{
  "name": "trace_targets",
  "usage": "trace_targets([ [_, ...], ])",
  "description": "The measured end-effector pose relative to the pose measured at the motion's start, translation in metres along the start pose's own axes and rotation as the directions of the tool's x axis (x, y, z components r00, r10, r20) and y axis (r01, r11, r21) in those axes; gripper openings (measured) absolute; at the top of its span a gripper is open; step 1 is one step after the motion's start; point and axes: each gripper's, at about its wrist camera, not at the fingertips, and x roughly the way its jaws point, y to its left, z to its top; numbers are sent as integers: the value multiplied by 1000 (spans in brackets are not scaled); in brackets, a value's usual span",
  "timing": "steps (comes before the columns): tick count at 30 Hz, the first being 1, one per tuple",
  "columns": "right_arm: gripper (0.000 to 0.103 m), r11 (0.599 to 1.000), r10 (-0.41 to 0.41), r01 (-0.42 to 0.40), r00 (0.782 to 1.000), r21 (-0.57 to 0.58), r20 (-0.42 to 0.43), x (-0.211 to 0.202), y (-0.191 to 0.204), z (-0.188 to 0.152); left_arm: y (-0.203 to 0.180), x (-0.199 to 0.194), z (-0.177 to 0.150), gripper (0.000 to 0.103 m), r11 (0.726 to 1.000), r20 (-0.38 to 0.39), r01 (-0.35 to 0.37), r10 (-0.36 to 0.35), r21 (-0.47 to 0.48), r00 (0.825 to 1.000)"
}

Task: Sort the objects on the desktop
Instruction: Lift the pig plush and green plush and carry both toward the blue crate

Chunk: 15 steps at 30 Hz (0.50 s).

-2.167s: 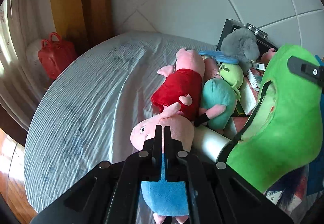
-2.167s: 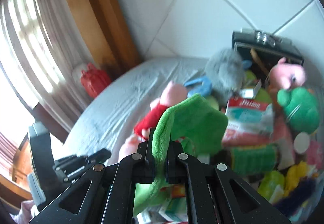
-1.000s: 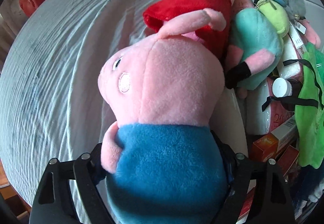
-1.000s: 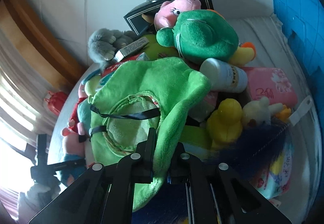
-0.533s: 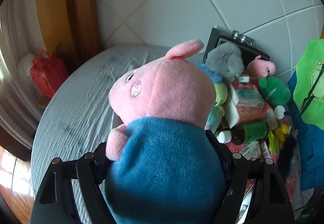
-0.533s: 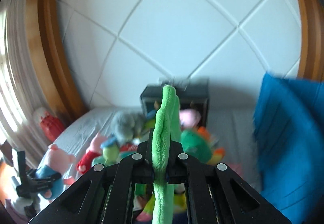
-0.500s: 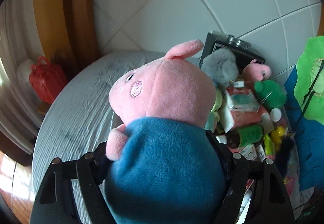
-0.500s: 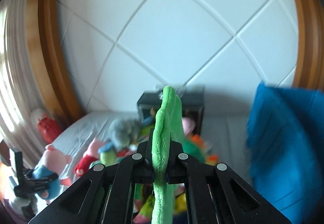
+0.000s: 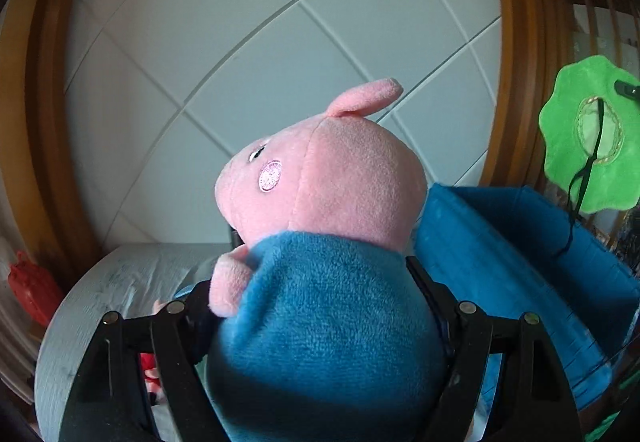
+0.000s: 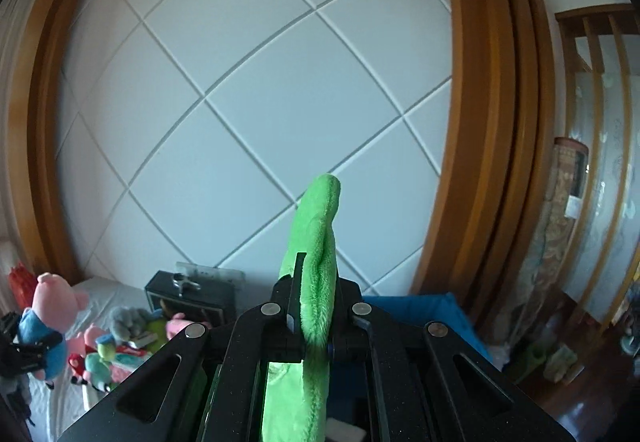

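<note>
My left gripper [image 9: 324, 306] is shut on a pink pig plush in a blue shirt [image 9: 320, 242] and holds it high in the air; the same plush shows at the far left of the right wrist view [image 10: 48, 318]. My right gripper [image 10: 314, 306] is shut on a green plush hat [image 10: 316, 262], held edge-on and raised. The hat also shows at the upper right of the left wrist view [image 9: 588, 138], with a black strap hanging from it. A blue fabric bin [image 9: 520, 266] stands open below the hat.
A pile of plush toys and boxes [image 10: 120, 346] lies on the white-covered table [image 10: 60, 402], in front of a black box [image 10: 188, 298]. A red bag [image 9: 28, 290] sits at the far left. A white quilted wall panel [image 10: 260, 102] with a wooden frame is behind.
Both grippers have risen and tilted up, carrying the pig plush and the green hat higher. The pile on the table has dropped out of the left wrist view.
</note>
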Motion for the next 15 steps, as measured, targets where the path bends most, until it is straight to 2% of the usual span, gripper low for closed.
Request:
trace_targets([
  [2,6,999,14,-15,1000,-28,-17,1,-37,-2,-54,5,20,80,997,13,75,-75,-31,997],
  [4,6,998,17,-21,998,-59,-66,11,-76,-9,-108,17,38,80,985,7,163,-163,-57,987],
  [7,6,995,31,-45,989,-93,-145,36,-119,-21,-183,41,61,80,972,-41,228,-230,-55,972],
  [10,6,993,54,-73,977,-89,-206,68,-143,-42,-246,83,75,80,962,-126,267,-271,-51,954],
  [13,6,993,81,-101,961,-64,-266,109,-153,-65,-297,138,74,80,962,-236,267,-272,-56,933],
  [15,6,993,83,-105,949,-59,-306,138,-158,-83,-319,170,63,80,969,-307,243,-247,-51,919],
])
